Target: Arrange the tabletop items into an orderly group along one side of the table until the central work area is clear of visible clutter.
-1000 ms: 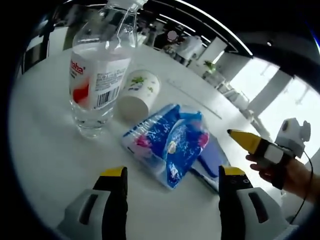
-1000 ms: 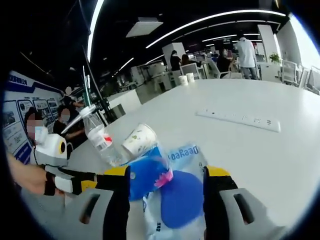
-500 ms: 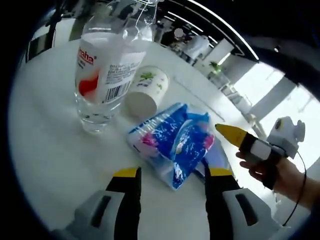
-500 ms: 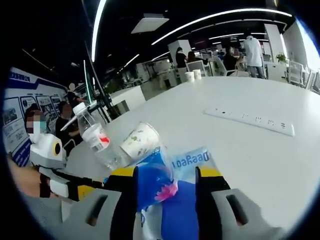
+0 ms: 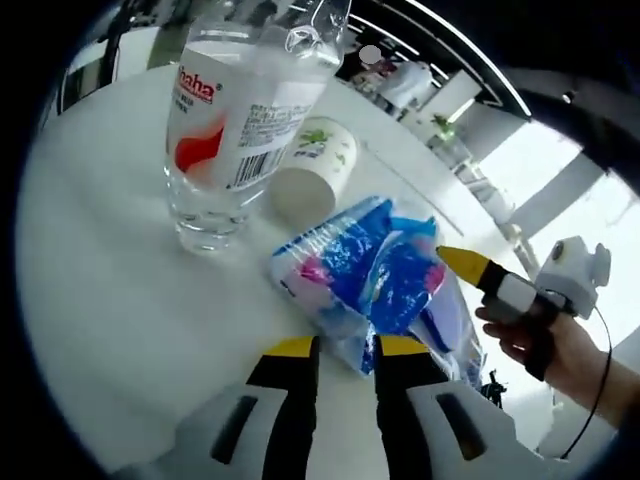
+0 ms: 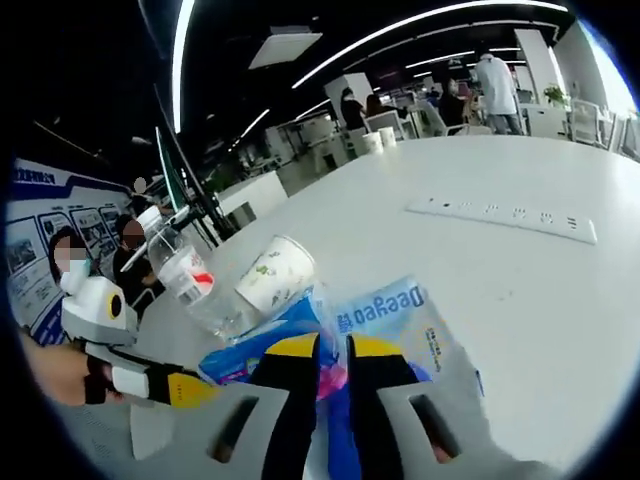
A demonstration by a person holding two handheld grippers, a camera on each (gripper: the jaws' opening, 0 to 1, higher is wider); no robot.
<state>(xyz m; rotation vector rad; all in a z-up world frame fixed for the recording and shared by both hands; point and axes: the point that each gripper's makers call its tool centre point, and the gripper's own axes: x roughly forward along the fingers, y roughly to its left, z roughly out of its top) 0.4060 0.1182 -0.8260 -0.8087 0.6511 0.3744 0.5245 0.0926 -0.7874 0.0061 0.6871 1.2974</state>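
— Fingers of the left gripper [image 5: 338,352] pinch the blue packet's [image 5: 372,275] near corner; the right gripper [image 6: 333,350] clamps it too.

— Progress?

— Early, I judge. Bottle [image 5: 243,112] and paper cup [image 5: 318,165] stand just beyond the packet, mid-table, ungrouped.

Clear glossy plastic bottle [image 5: 235,120], seemingly paper cup [image 5: 318,170], crinkly shiny packet [image 5: 365,280], smooth white table [image 5: 110,290].

A clear water bottle [image 5: 235,120] stood upright on the white table [image 5: 110,290], far left. A paper cup [image 5: 318,168] lay on its side just right of it. Nearer, a blue tissue pack [image 5: 365,275] lay on a flat blue packet [image 6: 395,315], both crumpled and shiny.
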